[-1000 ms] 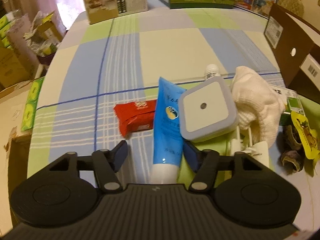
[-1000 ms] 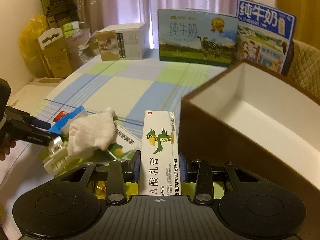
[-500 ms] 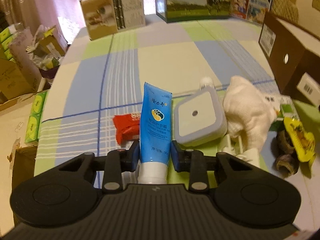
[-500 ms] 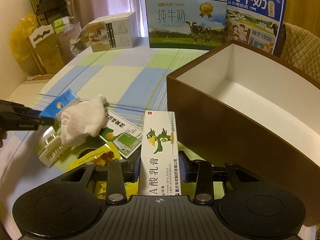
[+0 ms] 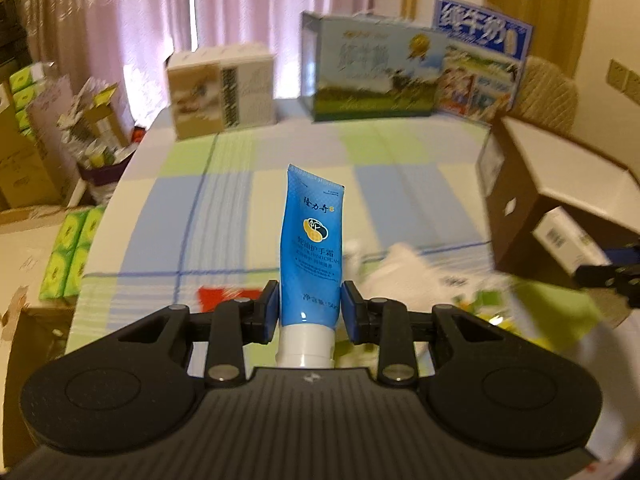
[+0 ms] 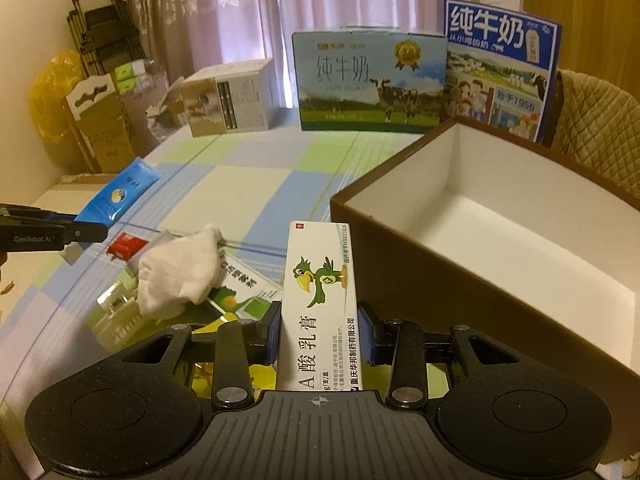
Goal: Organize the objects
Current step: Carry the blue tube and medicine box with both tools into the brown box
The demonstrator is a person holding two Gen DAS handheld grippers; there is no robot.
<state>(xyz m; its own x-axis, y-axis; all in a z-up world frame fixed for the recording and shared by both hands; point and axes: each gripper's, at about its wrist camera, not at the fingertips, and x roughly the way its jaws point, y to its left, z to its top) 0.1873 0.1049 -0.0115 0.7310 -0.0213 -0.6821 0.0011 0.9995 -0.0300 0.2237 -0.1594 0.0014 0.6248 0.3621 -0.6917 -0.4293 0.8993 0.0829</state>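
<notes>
Since a moment ago we have lifted the blue tube (image 5: pixel 311 248), now clamped white-cap-down at frame centre in our left gripper (image 5: pixel 310 312), off the table (image 6: pixel 256 184), while our right gripper (image 6: pixel 320 334) grips the parrot carton (image 6: pixel 320 300) left of the open brown box (image 6: pixel 496 216), with the white cloth (image 6: pixel 180 272) lower left.

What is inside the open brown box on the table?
The brown box shows only bare white floor and walls. Its near wall hides the nearest strip of floor; the view's edge cuts off the right end.
</notes>
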